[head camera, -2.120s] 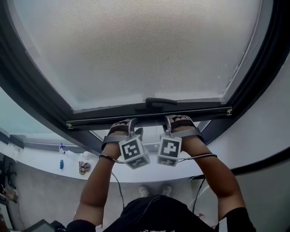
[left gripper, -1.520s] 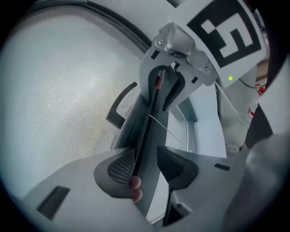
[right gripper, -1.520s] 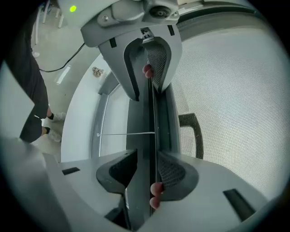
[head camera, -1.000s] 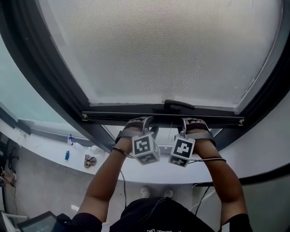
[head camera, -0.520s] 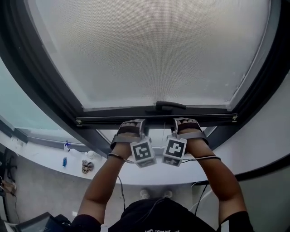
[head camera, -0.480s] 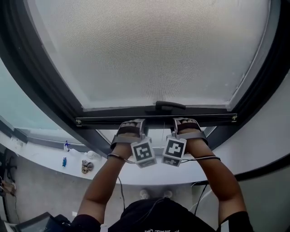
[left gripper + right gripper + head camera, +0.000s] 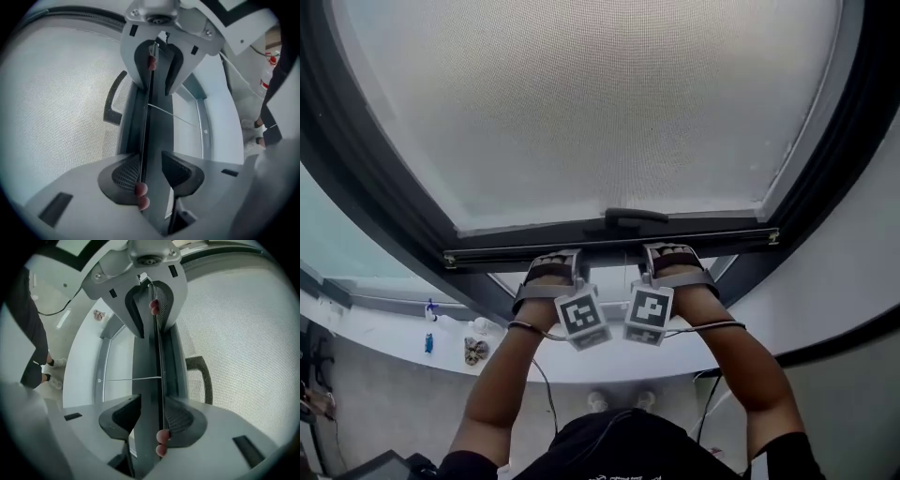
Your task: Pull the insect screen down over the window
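While both grippers still hold on, the bottom bar (image 7: 487, 255) of the insect screen (image 7: 581, 103) sits a bit more to the left in the head view than a moment ago. The screen is pulled far down. The left gripper (image 7: 151, 172) squeezes the bar. The right gripper (image 7: 152, 418) has the bar between its jaws, which are opening a little. From above, the person's hands (image 7: 546, 274) hide the jaws, and the screen's top is cut off.

The screen (image 7: 581, 103) fills the window above me. Its bar (image 7: 506, 253) runs along the bottom edge, with the handle (image 7: 635, 217) in the middle. My left gripper (image 7: 572, 267) and right gripper (image 7: 645, 264) sit side by side just below, the bar between each one's jaws. The right jaws are opening. Small things (image 7: 474, 349) lie on the sill (image 7: 384, 323), low left.
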Tool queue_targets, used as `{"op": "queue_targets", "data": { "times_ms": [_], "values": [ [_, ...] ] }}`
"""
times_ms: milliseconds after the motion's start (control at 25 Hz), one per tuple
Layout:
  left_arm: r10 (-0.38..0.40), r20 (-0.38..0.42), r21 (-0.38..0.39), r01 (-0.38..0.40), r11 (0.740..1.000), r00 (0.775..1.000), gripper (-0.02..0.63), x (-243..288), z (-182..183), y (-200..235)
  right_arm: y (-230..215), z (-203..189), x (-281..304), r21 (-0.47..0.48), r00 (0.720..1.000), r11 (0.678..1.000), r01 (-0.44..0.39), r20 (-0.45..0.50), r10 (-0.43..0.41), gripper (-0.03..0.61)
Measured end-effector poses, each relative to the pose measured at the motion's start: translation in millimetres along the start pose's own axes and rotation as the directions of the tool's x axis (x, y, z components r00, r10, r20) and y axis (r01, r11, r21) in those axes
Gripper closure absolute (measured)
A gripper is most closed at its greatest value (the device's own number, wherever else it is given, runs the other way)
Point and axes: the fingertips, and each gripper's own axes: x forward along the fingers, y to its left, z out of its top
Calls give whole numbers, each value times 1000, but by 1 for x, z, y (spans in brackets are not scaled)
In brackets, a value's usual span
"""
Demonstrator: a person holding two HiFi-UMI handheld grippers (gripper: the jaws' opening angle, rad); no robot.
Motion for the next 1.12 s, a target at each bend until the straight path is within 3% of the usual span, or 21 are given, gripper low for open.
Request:
{"op": "queue_targets", "data": {
  "times_ms": [200,360,560,680,840,1120],
  "values": [
    [19,-36,33,-18,999,999,468,5,-4,-4,5,-1,4,-25,1000,1000,-4,-19,3,430],
    [20,-24,-13,-20,1000,1000,468,4,-3,-5,6,1,4,-16,1000,1000,-2,-1,2,430],
    [150,-39,12,-149,989,988,468,13,1,4,0,-3,9,-5,1000,1000,17,2,-17,430],
    [136,-22,-21,-136,990,991,506,12,1,6,-1,-2,10,-3,1000,1000,0,-1,0,430],
    [72,-20,-24,-72,997,997,509,11,-2,7,2,-4,8,-16,999,999,-52,-16,52,431],
    [33,-20,-21,-33,999,999,505,9,-1,9,-5,-2,5,12,999,1000,-23,28,23,431]
  ]
}}
